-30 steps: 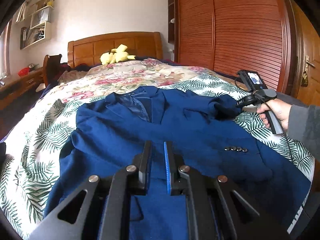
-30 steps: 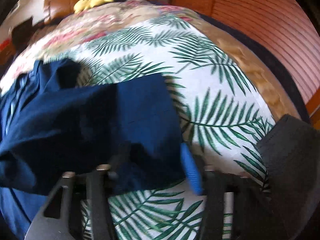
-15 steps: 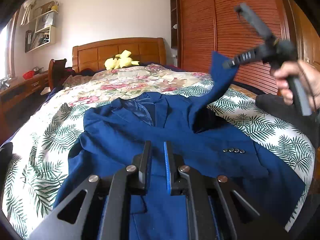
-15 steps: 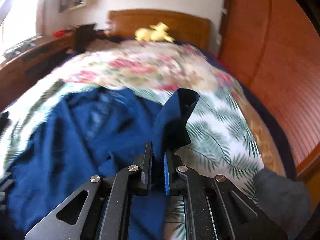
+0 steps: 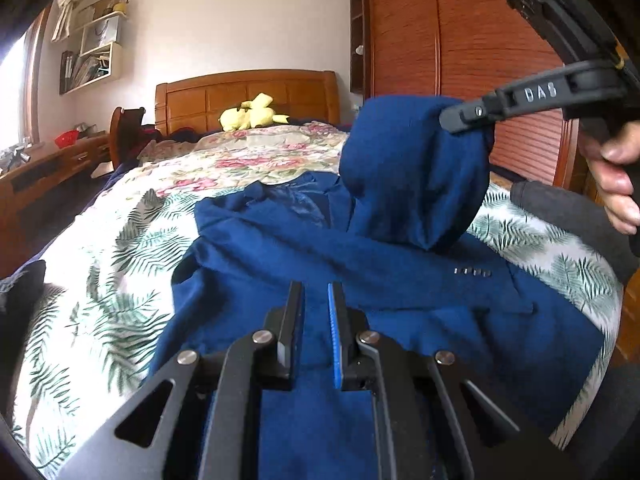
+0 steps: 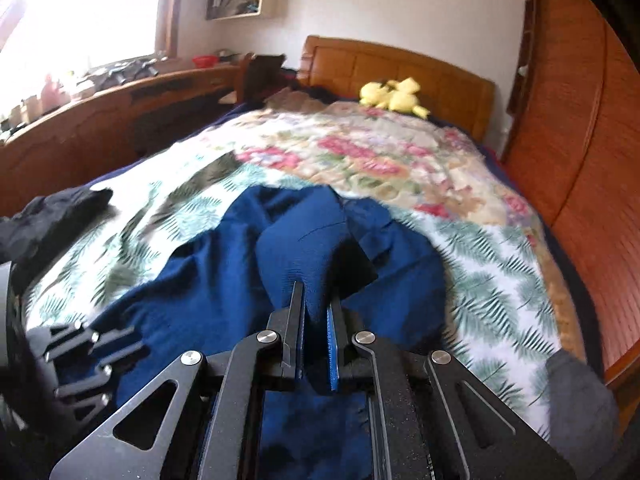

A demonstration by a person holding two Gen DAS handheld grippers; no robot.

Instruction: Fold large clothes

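Observation:
A navy blue suit jacket (image 5: 304, 264) lies front up on the bed, collar toward the headboard; it also shows in the right wrist view (image 6: 208, 276). My right gripper (image 6: 316, 304) is shut on the jacket's sleeve (image 6: 304, 248) and holds it raised over the jacket's chest. In the left wrist view that sleeve (image 5: 416, 176) hangs from the right gripper (image 5: 468, 118) at upper right. My left gripper (image 5: 315, 300) hovers low over the jacket's lower front with its jaws nearly together and nothing between them.
The bed has a palm-leaf sheet (image 5: 100, 280) and a floral quilt (image 5: 256, 156). A yellow plush toy (image 5: 252, 114) sits by the wooden headboard (image 5: 248, 92). A wooden wardrobe (image 5: 460, 60) stands at right, a desk (image 6: 120, 120) at left. Dark clothing (image 6: 48, 220) lies at the bed's left edge.
My right gripper closed on the sleeve at the jacket's right side, lifted it off the bed and carried it up and leftward over the jacket. The left gripper stayed in place.

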